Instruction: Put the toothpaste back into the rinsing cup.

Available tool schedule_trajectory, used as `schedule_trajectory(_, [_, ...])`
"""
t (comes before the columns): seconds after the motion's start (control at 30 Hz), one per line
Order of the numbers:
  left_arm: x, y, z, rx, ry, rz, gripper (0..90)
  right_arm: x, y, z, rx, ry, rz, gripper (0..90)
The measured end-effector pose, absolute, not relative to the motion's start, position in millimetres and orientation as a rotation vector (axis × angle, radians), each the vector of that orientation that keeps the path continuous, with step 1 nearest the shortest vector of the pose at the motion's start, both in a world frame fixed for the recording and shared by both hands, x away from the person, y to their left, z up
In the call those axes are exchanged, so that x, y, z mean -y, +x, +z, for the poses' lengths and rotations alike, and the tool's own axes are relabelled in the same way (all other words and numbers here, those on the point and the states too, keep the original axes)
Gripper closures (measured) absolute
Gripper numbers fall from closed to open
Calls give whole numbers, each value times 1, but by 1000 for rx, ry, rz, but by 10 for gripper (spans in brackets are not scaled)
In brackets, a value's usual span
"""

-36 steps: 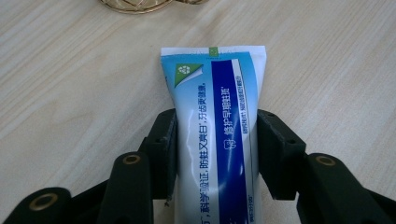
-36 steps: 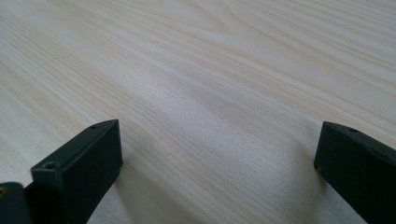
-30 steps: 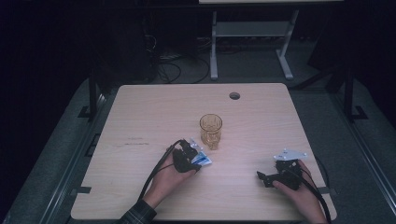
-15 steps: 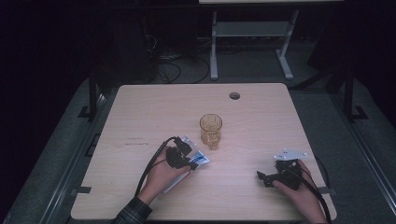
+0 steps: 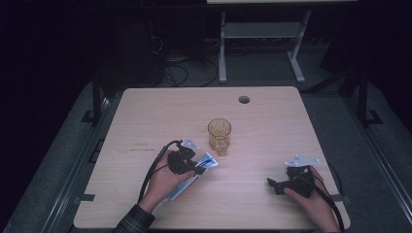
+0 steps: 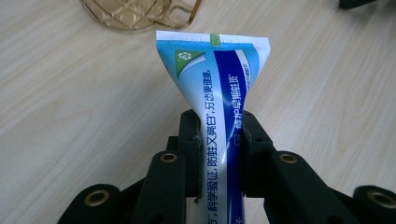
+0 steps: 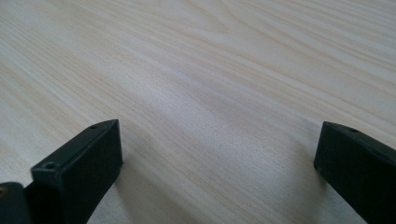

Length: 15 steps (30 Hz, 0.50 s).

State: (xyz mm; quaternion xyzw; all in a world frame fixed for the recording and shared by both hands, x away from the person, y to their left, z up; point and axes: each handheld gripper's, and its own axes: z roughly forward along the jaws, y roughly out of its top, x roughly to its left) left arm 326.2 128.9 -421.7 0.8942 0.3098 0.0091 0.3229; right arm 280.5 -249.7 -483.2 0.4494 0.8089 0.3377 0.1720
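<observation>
The pale wooden desk (image 5: 145, 116) carries an amber glass cup (image 5: 219, 135) near its middle. Just beside it, toward the person, the left tongs (image 6: 220, 128) have just been closing and now clamp a blue-and-white toothpaste tube (image 6: 219, 88). So the grasp looks done, while lifting and placing remain. The tube's long axis runs along the jaws, its flat crimped end pointing toward the cup. The right tongs (image 7: 217, 154) stand apart, holding nothing.
</observation>
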Motion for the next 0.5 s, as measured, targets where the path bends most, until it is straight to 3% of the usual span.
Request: schedule_trajectory(0.5, [-160, 326, -403, -741, 2170, -53, 744, 250, 280, -483, -2296, 1276, 959, 5])
